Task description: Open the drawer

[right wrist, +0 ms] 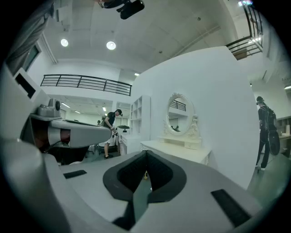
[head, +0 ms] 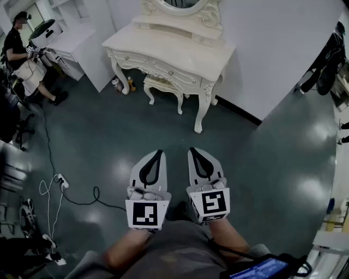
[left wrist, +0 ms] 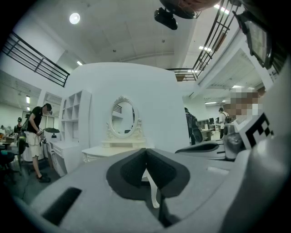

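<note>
Glossy dark-green flooring (head: 163, 128) runs to a white wall, where a cream carved wooden dressing table (head: 163, 46) with an oval mirror stands, well apart from both grippers. Its shallow front drawer (head: 168, 71) probably slides lightly, though perhaps sticking; its pull, too small to make out, seems the place to pinch. The grey left gripper (head: 158, 153) and grey right gripper (head: 192, 151) hover level, each with its jaws pressed together on nothing.

in the head view, well ahead of the left claw (head: 159, 152) and right claw (head: 192, 150), the top edge cuts off the mirror (head: 180, 4) on the dressing table (head: 163, 46). we cannot make out its drawer (head: 166, 69) knobs, nor the small things (head: 116, 84) on the floor under it: too small. in the left gripper view the left claw (left wrist: 146, 152) hides the drawers; only the tabletop and one leg show past its tips. in the right gripper view the right claw (right wrist: 145, 154) covers the table's legs.
</note>
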A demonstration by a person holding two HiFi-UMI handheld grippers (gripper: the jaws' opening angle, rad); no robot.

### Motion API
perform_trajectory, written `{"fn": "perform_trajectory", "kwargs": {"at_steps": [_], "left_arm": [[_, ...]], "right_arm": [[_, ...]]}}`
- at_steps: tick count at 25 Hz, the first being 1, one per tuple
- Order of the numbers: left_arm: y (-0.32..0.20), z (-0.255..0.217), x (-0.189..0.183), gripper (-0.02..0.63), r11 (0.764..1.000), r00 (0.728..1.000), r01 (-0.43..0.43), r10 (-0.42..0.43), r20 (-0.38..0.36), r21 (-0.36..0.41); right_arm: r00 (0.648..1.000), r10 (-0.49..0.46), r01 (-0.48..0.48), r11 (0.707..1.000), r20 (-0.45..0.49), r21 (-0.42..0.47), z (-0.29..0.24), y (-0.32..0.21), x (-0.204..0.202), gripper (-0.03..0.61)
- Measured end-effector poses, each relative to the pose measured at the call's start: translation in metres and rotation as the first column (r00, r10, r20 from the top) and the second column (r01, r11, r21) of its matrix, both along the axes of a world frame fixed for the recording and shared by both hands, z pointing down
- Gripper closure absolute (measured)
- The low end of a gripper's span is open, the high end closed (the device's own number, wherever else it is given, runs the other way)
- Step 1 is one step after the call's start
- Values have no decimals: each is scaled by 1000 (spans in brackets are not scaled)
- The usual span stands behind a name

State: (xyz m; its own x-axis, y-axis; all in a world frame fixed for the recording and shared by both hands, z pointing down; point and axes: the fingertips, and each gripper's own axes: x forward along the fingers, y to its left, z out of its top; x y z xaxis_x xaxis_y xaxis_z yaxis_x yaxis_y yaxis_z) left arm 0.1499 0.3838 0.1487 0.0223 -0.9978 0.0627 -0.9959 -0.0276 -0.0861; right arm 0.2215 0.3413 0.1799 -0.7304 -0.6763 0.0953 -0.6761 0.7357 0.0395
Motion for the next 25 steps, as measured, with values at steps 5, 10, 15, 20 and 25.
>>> {"fn": "perform_trajectory", "kwargs": {"at_steps": [5, 10, 15, 20, 25], "left_arm": [[4, 1, -3, 598, 1000, 1000, 0, 0, -8, -13], [-9, 11, -21, 598, 1000, 999, 11, -12, -29, -28], [-41, 27, -48, 598, 998, 999, 13, -15, -46, -56], [-92, 40, -86, 598, 997, 999, -9, 5, -51, -78], [-151, 47, -127, 598, 995, 998, -32, 27, -52, -91]], "right_arm": [[1000, 1, -1, 1000, -4, 2, -3, 4, -2, 566], [1000, -26, 26, 1000, 2, -5, 2, -7, -20, 566], [1000, -1, 1, 1000, 18, -30, 11, -38, -40, 565], [1000, 9, -9, 998, 5, -55, 28, -86, -77, 565], [999, 33, -32, 998, 4, -60, 33, -144, -119, 565]]}}
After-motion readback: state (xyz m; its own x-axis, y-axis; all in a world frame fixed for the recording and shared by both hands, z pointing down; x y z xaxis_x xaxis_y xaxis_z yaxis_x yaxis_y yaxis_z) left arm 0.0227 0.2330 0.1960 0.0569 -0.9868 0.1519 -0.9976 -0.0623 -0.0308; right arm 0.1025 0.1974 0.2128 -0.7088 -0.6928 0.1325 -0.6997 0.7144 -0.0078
